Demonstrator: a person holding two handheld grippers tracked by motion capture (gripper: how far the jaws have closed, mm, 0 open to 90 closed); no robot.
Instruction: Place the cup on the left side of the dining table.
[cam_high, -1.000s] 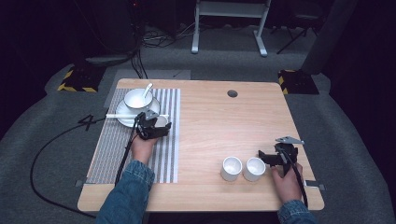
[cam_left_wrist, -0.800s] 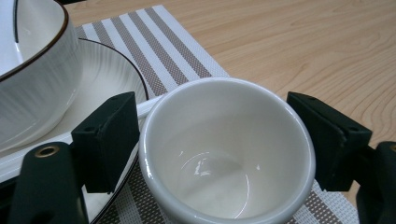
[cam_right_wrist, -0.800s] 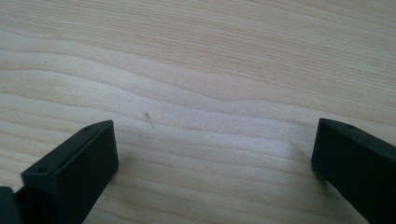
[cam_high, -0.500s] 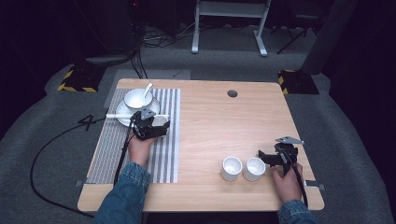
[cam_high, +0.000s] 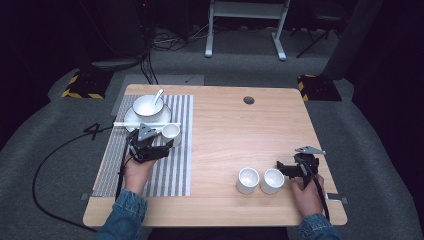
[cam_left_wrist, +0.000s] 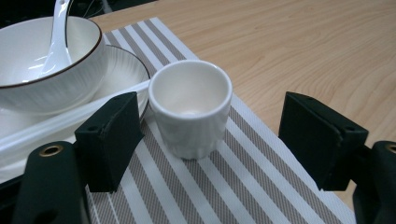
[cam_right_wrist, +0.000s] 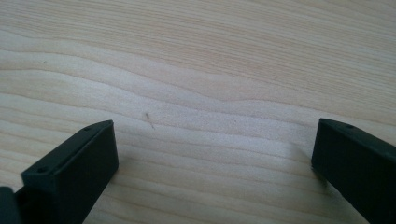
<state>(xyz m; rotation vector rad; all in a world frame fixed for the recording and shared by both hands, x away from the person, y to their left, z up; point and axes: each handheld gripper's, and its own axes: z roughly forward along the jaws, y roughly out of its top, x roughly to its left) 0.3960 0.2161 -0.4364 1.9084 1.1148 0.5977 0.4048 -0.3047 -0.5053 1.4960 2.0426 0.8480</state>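
A small white cup stands upright on the striped placemat, next to the plate. My left gripper hovers just short of it, open. Its jaws widened off the cup and have just been closing a little. The cup sits between and just beyond the pads, touching neither. My right gripper stands open over bare wood, beside two more white cups.
A white bowl holding a spoon rests on the plate. White chopsticks lie across the plate's near rim. A round cable hole marks the table's far side.
My left gripper has drawn back from the small cup toward the near edge and lifted, with its jaws wider apart. The cup stays on the mat. The right gripper has not moved.
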